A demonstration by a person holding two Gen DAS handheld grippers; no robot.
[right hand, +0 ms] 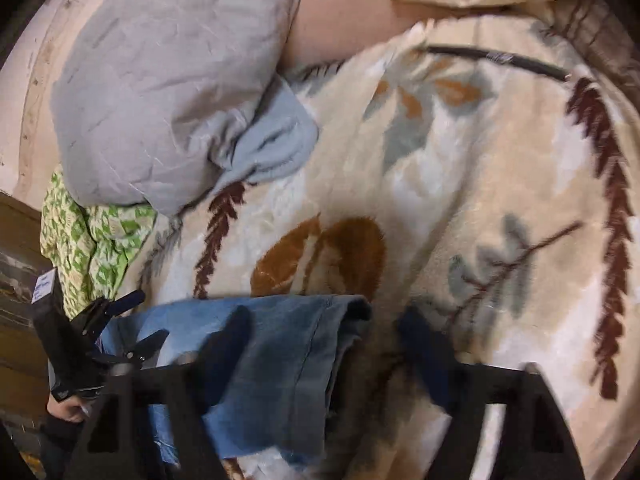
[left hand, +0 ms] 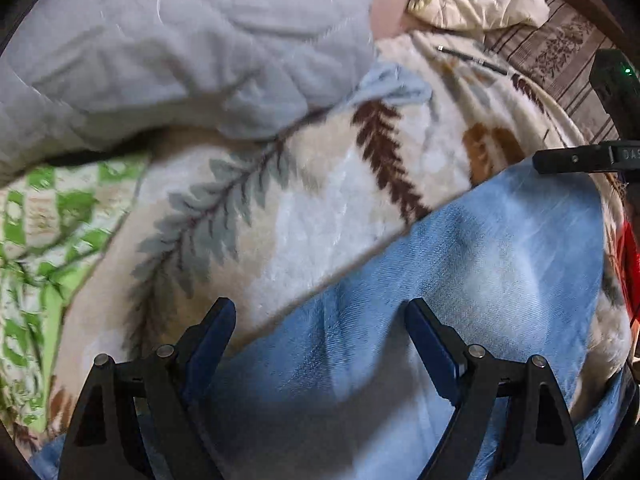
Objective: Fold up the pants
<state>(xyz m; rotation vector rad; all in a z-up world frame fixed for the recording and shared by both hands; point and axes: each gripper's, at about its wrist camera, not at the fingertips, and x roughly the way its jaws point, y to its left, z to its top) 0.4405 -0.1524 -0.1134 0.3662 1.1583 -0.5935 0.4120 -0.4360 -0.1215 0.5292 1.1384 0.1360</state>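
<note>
Closest to me, my left gripper [left hand: 320,356] stood wide open over the soft, faded blue denim pants [left hand: 420,300], gripping nothing, and my right gripper [right hand: 324,356] was likewise spread, empty, its blurred fingers straddling the folded denim edge. Beyond them, the pants lay on a plush cream blanket [left hand: 312,216] patterned with grey and brown feathery leaves, with bare blanket open ahead of the right gripper. Farther back, a quilted grey pillow [left hand: 180,48], green patterned cloth [left hand: 44,240] and a thin dark cable [left hand: 472,60] bordered that space.
</note>
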